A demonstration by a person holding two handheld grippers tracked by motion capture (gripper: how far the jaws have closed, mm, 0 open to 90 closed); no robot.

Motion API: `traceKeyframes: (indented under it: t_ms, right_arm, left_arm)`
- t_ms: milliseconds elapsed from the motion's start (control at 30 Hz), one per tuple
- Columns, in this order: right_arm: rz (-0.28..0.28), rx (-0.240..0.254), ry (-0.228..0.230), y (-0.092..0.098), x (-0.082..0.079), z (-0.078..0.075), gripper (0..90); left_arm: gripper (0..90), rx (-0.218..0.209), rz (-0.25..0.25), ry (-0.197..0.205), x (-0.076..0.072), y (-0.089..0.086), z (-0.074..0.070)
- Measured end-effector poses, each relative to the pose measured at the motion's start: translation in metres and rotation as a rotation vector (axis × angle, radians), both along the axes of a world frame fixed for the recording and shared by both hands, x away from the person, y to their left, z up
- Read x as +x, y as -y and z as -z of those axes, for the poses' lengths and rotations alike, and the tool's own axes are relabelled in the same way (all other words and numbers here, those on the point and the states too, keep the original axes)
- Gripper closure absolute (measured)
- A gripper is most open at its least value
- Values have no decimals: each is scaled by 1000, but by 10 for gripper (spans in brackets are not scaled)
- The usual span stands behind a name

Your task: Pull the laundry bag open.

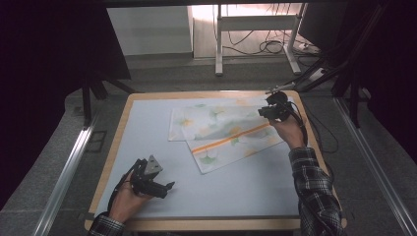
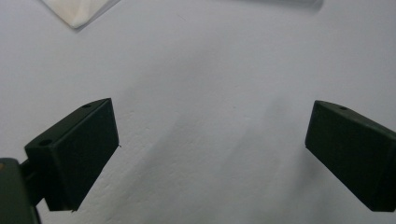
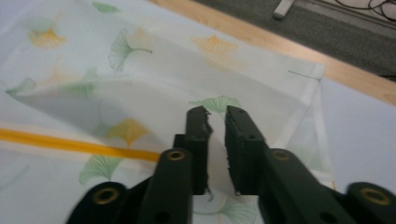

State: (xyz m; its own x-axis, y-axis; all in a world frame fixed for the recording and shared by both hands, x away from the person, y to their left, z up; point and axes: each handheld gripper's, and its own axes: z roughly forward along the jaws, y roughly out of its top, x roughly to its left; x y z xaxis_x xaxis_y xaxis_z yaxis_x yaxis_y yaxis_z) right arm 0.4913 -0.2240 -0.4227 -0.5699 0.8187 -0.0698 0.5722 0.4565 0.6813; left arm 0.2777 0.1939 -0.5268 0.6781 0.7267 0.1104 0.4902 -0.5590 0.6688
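Observation:
A white cloth (image 1: 226, 129) printed with green and yellow ginkgo leaves and an orange stripe lies folded on the far half of the table. My right gripper (image 1: 264, 112) is over its far right corner. In the right gripper view its jaws (image 3: 215, 114) stand slightly apart, and a raised fold of the cloth (image 3: 140, 84) sits loosely in the narrow gap between them. My left gripper (image 1: 168, 187) rests near the front left of the table, lying on its side. Its jaws (image 2: 212, 114) are wide open over bare mat, with one cloth corner (image 2: 77, 10) far ahead.
The table (image 1: 147, 128) has a pale blue-grey mat with a wooden rim. Beyond its far edge are a dark floor, white desk legs (image 1: 219, 44) and cables. Metal rails (image 1: 69, 167) run along both sides of the table.

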Motion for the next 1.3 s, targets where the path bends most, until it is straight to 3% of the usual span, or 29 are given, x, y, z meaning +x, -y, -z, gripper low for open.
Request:
traceKeyframes:
  t_ms: [67,100,233,367,400,433,467,500,600,700,767,800,833,1067,1300]
  right_arm:
    - [5,-13,0,3,-1,5,684]
    - [22,-20,-4,14,-1,16,633]
    - [80,-16,-14,43,-3,33,578]
    - [142,-17,-19,73,-6,49,510]
    - [142,-17,-19,73,-6,49,510]
    - [175,-25,-21,87,-6,57,457]
    - [175,-25,-21,87,-6,57,457]
    - [207,-16,-26,98,-6,65,411]
    - [231,1,-41,110,-5,77,386]
    - [237,15,-68,112,-5,87,489]
    - [252,38,-69,112,-8,86,788]
    - [252,38,-69,112,-8,86,788]
    - [243,19,-89,107,-9,84,872]
    - [183,23,-131,94,-24,82,879]
    - [87,26,-163,77,-60,79,877]
  left_arm:
    - [26,-3,0,-3,0,0,0]
    - [30,-10,1,-4,1,2,0]
    - [41,-33,18,-9,3,9,-2]
    - [44,-15,37,-5,5,19,-2]
    - [44,-15,37,-5,5,19,-2]
    - [44,-8,41,-4,5,22,-1]
    - [44,-8,41,-4,5,22,-1]
    - [44,1,39,-5,5,22,-1]
    - [43,-6,31,-5,6,20,-1]
    - [43,-11,26,-6,6,19,0]
    - [43,-7,27,-7,6,20,0]
    - [43,-7,27,-7,6,20,0]
    - [43,2,30,-8,6,20,0]
    - [46,-2,30,-5,5,20,-1]
    - [89,-8,34,10,9,21,-3]
